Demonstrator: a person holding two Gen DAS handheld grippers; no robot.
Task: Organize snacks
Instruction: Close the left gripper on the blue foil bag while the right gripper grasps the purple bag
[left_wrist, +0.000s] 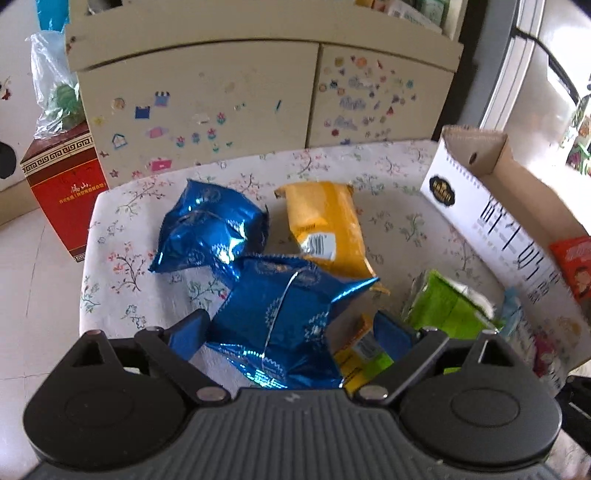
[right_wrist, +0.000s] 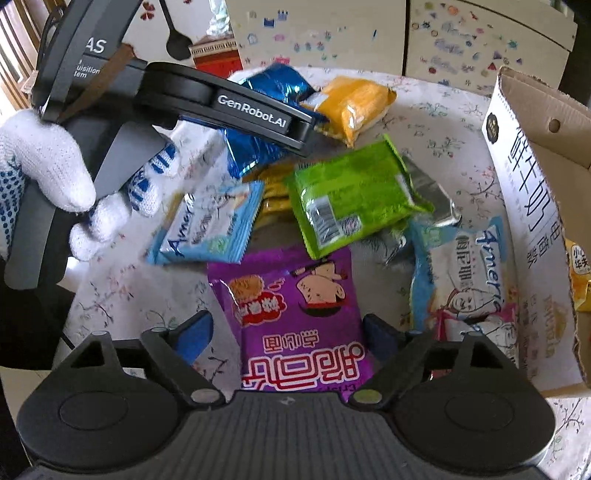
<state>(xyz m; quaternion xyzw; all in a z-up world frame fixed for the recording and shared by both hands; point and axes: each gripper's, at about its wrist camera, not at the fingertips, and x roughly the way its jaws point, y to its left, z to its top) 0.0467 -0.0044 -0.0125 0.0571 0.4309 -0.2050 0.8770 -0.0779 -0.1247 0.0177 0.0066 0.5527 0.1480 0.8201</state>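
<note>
Snack packets lie on a floral-clothed table (left_wrist: 125, 206). My left gripper (left_wrist: 291, 332) is open around a shiny blue packet (left_wrist: 280, 314); its fingers stand on either side, apart from it. A second blue packet (left_wrist: 210, 229) and a yellow packet (left_wrist: 325, 221) lie beyond. My right gripper (right_wrist: 288, 332) is open over a purple packet (right_wrist: 295, 314). A green packet (right_wrist: 351, 192) lies past it, overlapping the purple one's far edge, with light-blue packets to the left (right_wrist: 210, 225) and right (right_wrist: 465, 273). The left gripper's body (right_wrist: 221, 103) shows in the right wrist view, held by a white-gloved hand (right_wrist: 48, 166).
An open cardboard box (left_wrist: 517, 229) stands on the table's right side, also in the right wrist view (right_wrist: 528, 177), with packets inside. A red box (left_wrist: 66, 184) stands on the floor at left. A stickered cabinet (left_wrist: 221, 103) is behind the table.
</note>
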